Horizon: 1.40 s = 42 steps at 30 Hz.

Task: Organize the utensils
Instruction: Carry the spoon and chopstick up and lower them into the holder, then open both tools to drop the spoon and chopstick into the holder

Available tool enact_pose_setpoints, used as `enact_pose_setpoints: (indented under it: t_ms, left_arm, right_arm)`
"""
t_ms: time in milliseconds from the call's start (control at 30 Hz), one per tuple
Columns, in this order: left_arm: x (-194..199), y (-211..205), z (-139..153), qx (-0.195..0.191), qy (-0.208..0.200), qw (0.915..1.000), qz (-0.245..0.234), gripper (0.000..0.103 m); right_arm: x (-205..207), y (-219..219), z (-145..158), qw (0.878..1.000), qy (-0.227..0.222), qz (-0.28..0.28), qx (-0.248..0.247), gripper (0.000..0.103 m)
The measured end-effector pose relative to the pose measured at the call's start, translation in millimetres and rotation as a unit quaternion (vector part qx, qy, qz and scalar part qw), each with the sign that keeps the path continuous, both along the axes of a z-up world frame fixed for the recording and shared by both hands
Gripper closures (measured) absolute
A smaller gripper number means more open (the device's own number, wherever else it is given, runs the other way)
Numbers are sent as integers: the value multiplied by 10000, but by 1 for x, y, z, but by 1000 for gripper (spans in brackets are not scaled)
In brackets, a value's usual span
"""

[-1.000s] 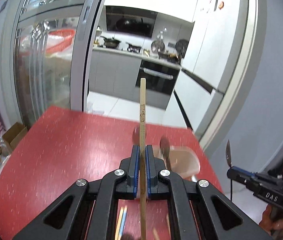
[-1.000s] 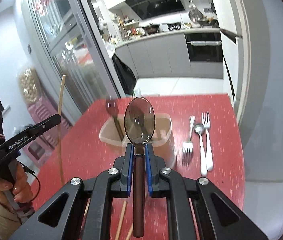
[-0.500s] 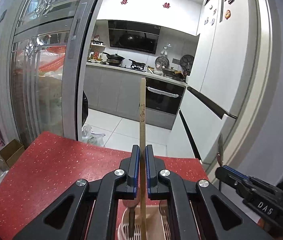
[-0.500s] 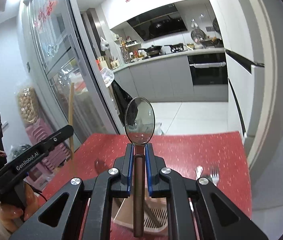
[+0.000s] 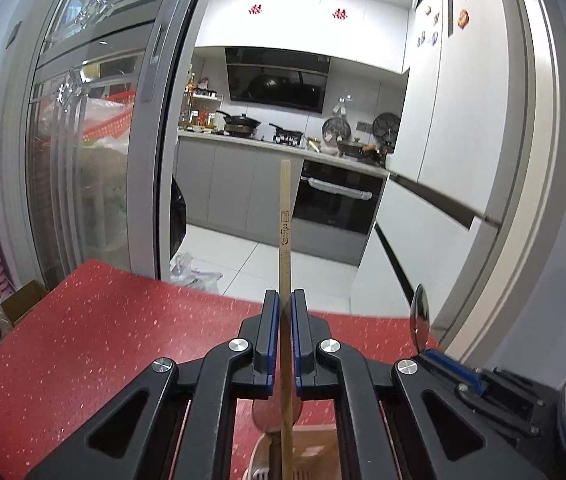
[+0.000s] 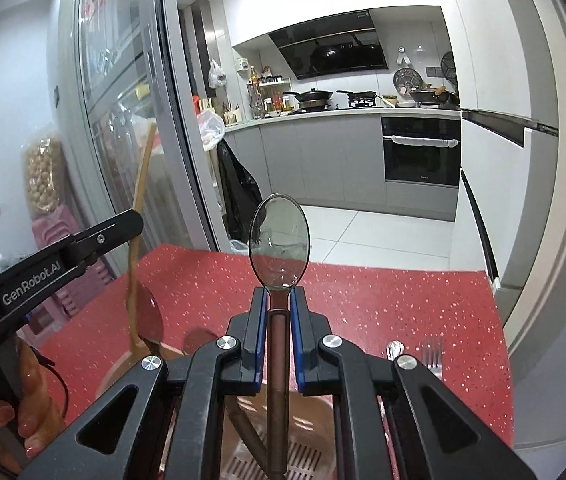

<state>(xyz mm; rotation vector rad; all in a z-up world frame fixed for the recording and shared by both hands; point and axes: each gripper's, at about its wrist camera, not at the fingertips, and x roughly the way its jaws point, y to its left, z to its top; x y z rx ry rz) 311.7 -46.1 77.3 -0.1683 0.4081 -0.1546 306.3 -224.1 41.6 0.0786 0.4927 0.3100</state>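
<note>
Blue-padded jaws of our left gripper (image 5: 285,344) are clamped on a wooden chopstick (image 5: 285,232) that stands upright; those of our right gripper (image 6: 279,340) pinch the brown handle of a spoon (image 6: 279,246), bowl up. Both hang over the beige holder (image 6: 303,436) on the red table (image 6: 383,300), where a spoon or two already seem to stand. We judge the sorting partly done: these two must go in, and a fork (image 6: 431,354) beside another utensil (image 6: 394,348) waits to the right.
</note>
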Motion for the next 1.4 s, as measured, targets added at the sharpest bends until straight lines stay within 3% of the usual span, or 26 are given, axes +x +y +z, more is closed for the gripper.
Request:
enact_pose_setpoints:
  t_ms: [200, 600, 767, 833, 867, 900, 1133, 1400]
  left_arm:
    - [-13, -5, -12, 402, 128, 9991, -64, 73]
    - [-20, -11, -27, 770, 595, 9951, -185, 72]
    - [-21, -8, -31, 743, 759, 9942, -153, 72]
    - [-24, -6, -30, 727, 787, 9942, -129, 72]
    - [-25, -5, -29, 734, 790, 9941, -118, 72]
    - [-27, -5, -28, 743, 788, 9941, -109, 72]
    - [-42, 2, -22, 796, 861, 9931, -61, 72]
    - [-77, 19, -28, 890, 1241, 9882, -67, 72]
  right_arm:
    - [-13, 2, -10, 9997, -29, 80, -250, 91]
    - [-21, 0, -14, 9986, 371, 218, -311, 90]
    - [-18, -3, -13, 9975, 624, 264, -190, 89]
    - [-18, -5, -11, 9974, 664, 266, -129, 77]
    - [-18, -6, -10, 9973, 680, 268, -82, 63]
    - [-20, -7, -8, 9974, 668, 259, -38, 56]
    - [-41, -12, 7, 9977, 632, 204, 142, 55]
    - [-88, -18, 12, 9965, 830, 66, 115, 42]
